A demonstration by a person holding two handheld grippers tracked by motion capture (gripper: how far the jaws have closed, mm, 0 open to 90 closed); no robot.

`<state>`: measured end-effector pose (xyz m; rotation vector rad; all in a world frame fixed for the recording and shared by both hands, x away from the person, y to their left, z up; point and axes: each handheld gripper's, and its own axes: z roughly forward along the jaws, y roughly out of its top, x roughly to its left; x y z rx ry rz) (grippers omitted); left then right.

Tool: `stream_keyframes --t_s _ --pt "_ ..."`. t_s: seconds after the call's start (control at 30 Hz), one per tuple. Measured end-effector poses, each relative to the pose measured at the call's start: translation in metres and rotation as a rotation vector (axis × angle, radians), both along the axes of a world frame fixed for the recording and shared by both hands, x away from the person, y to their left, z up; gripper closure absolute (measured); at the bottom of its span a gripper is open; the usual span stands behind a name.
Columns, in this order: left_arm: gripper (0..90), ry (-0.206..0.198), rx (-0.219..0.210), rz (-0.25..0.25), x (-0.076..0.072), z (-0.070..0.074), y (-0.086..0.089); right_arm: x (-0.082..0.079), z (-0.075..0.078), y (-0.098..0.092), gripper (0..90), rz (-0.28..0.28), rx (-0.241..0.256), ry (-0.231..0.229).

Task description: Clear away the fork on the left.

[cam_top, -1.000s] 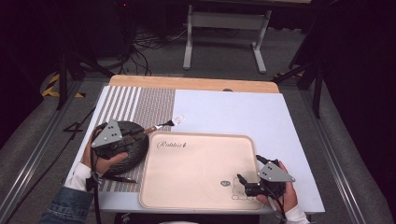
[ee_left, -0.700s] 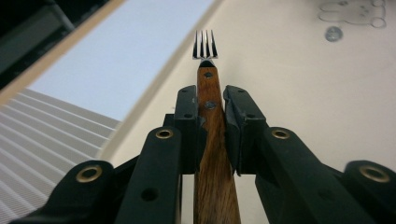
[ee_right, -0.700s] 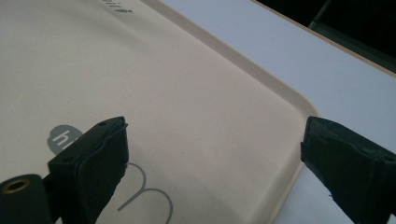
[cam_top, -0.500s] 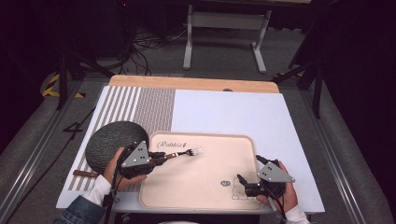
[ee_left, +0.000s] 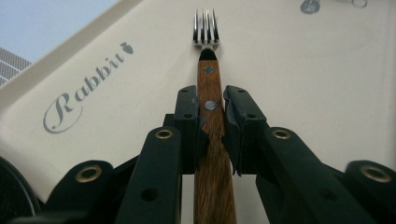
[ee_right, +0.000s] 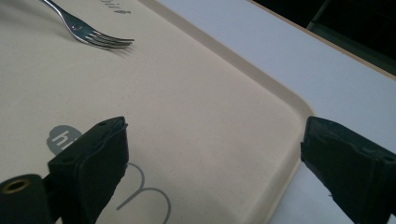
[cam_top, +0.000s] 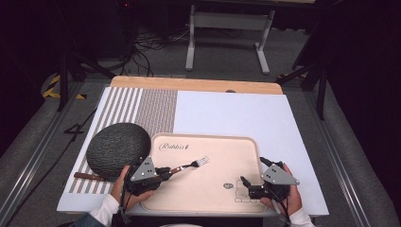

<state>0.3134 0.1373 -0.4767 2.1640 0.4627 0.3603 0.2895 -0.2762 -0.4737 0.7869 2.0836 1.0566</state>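
A fork (cam_top: 189,165) with a wooden handle and steel tines is held over the beige tray (cam_top: 203,137) printed "Rabbit". My left gripper (cam_top: 165,171) is shut on the fork's handle at the tray's front left. In the left gripper view the jaws clamp the fork (ee_left: 208,88) just behind its rivets, tines pointing away over the tray (ee_left: 303,93). My right gripper (cam_top: 253,171) stands open at the tray's front right corner. In the right gripper view the right gripper (ee_right: 215,135) has its jaws wide apart over the tray rim (ee_right: 261,74), with the fork tines (ee_right: 88,31) farther off.
A dark round plate (cam_top: 116,149) lies just left of the tray, on a striped placemat (cam_top: 142,104). A wooden-handled utensil (cam_top: 87,176) pokes out from under the plate's front left. A white cover (cam_top: 236,113) spans the table behind the tray.
My left gripper carried the fork from above the dark plate rightward onto the tray and a little nearer the front. The right gripper has stayed in place.
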Motion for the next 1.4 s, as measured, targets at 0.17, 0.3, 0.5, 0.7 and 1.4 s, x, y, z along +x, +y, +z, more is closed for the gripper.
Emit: stream_keyframes --t_s 0.17,0.3,0.5,0.7,1.4 --pt "76.0 0.018 0.02 -0.003 -0.004 -0.004 -0.001 0.0 0.0 0.001 8.5 0.007 -0.009 -0.002" --pt "75.4 0.034 0.035 -0.004 -0.007 -0.007 -0.001 0.0 0.0 0.001 8.5 0.003 -0.006 -0.003" --pt "72.1 0.034 0.06 -0.019 -0.01 -0.009 -0.002 -0.001 0.001 0.001 8.5 0.003 -0.005 -0.017" --pt "76.8 0.05 0.022 -0.045 -0.007 -0.004 0.004 -0.001 0.001 0.001 8.5 0.005 -0.005 -0.015" --pt "90.0 0.025 0.124 -0.299 0.027 0.017 -0.04 0.001 -0.002 0.002 8.5 0.003 -0.011 0.004"
